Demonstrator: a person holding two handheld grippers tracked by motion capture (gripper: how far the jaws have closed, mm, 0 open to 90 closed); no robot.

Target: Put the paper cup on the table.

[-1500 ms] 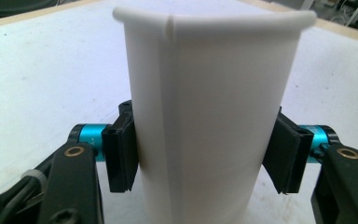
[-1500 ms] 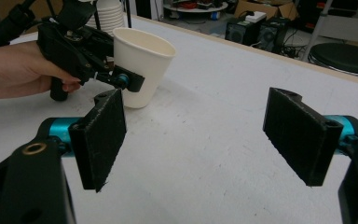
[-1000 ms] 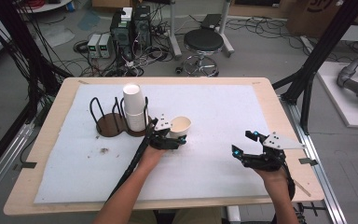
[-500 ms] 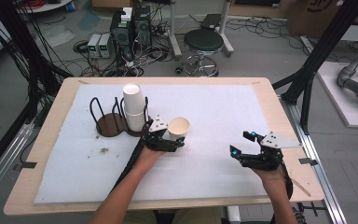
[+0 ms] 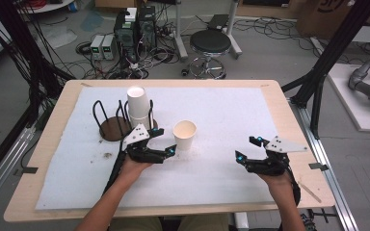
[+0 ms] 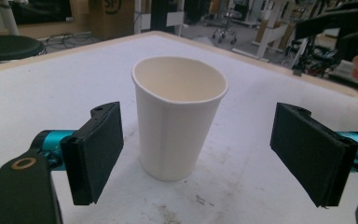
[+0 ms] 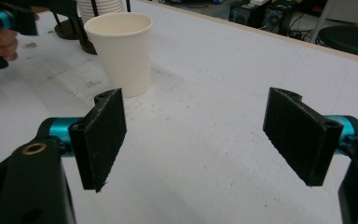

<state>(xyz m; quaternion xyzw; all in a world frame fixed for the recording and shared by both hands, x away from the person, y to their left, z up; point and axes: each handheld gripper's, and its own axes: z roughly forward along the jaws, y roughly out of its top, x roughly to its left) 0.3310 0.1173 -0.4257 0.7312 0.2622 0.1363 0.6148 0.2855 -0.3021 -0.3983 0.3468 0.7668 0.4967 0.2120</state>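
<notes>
A white paper cup stands upright on the white mat, just right of my left gripper. In the left gripper view the cup sits between the two black pads, with a gap on each side; the jaws have just been opening and do not touch it. My right gripper hovers open over the mat at the right, nothing between its fingers. From the right gripper view the cup is farther off at the upper left.
A stack of white cups rests in a black wire holder on a brown base, behind the left hand. The table's wooden edge frames the mat. Cables, boxes and a stool lie on the floor beyond.
The left gripper held the cup tilted; it has set the cup upright on the mat, opened its jaws and drawn back a little. The right gripper has not moved.
</notes>
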